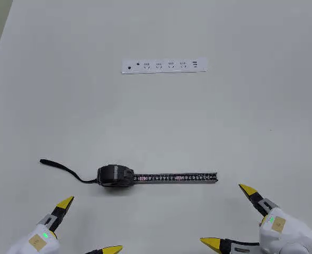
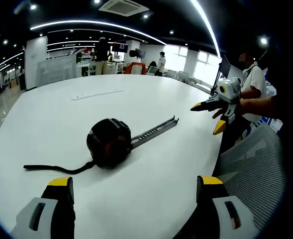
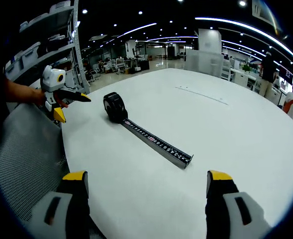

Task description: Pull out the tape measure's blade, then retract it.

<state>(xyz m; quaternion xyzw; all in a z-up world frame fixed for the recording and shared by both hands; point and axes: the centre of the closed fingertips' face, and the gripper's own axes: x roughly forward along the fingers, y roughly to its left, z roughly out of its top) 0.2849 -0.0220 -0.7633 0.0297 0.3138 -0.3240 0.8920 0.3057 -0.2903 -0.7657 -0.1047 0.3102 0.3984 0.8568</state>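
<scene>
Head view puts the tape measure (image 1: 115, 176) on the white counter (image 1: 156, 121) before us, its blade (image 1: 177, 178) drawn out flat to our right. We hold the left hand-held gripper (image 1: 89, 226) near the case and the right hand-held gripper (image 1: 229, 216) near the blade's tip. Both are spread wide and empty, likely poised to steady the case and retract the blade.

Bright, even overhead light from curved white ceiling strips (image 2: 86, 22); soft faint shadows on the matte white table (image 1: 251, 121); fisheye edges bend.
</scene>
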